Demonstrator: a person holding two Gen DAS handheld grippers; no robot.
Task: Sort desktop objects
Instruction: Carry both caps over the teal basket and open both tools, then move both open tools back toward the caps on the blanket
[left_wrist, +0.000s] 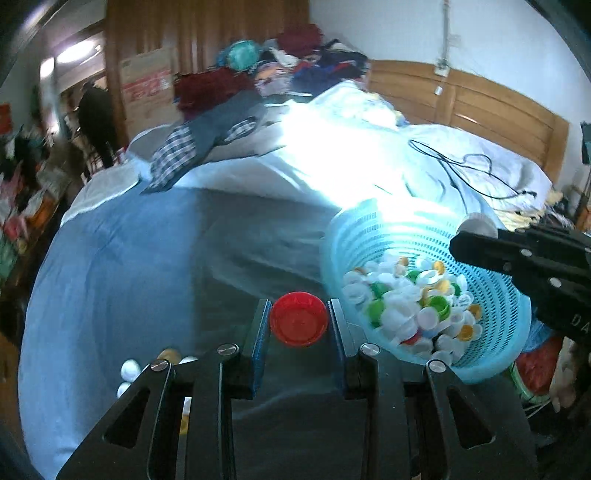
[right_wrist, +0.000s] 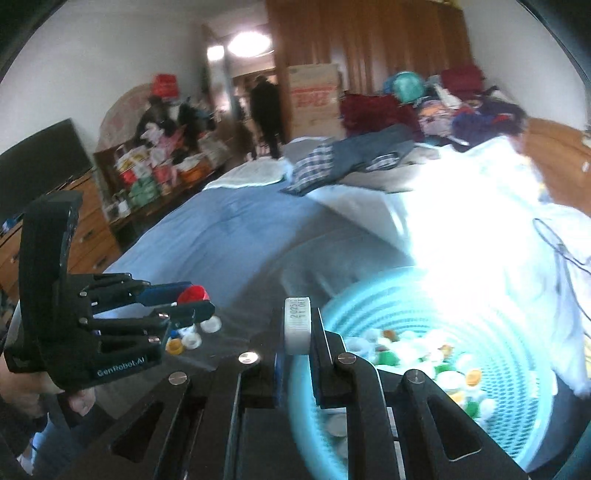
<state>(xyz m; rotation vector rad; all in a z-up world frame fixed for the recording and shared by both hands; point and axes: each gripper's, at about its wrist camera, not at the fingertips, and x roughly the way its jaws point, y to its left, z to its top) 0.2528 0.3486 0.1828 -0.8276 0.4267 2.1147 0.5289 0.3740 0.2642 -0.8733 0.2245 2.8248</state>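
My left gripper is shut on a red bottle cap and holds it just left of a light blue basket full of white, green and orange caps. In the right wrist view the left gripper shows at the left with the red cap. My right gripper is shut on a white cap, held on edge above the near rim of the basket. The right gripper's fingertips reach over the basket with the white cap.
Several loose caps lie on the blue bedsheet under the left gripper. Clothes and a black cable lie farther up the bed. A wooden headboard and a dresser border the bed.
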